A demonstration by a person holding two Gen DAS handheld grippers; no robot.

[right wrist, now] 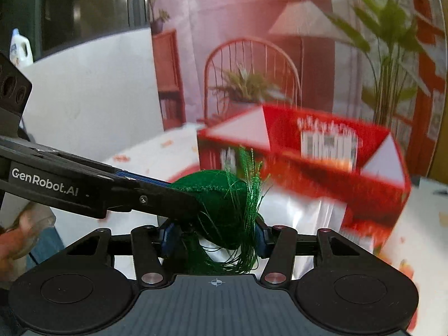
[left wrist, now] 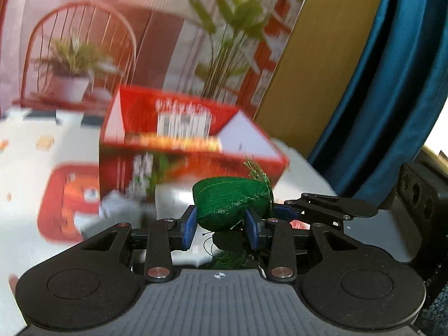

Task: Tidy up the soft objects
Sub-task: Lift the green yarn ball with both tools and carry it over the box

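Observation:
A green stuffed cushion with shiny green tassel threads hangs in the air above the table, gripped from two sides. My left gripper is shut on it, its blue pads pressing into the lower half. In the right wrist view the same cushion sits between my right gripper's pads, tassel strands draped over the right pad. The left gripper reaches in from the left there. The right gripper's fingers enter the left wrist view from the right.
An open red cardboard box with raised flaps stands just behind the cushion on a white patterned tablecloth. A printed backdrop of a chair and plants rises behind. A blue curtain hangs at right. A hand shows at lower left.

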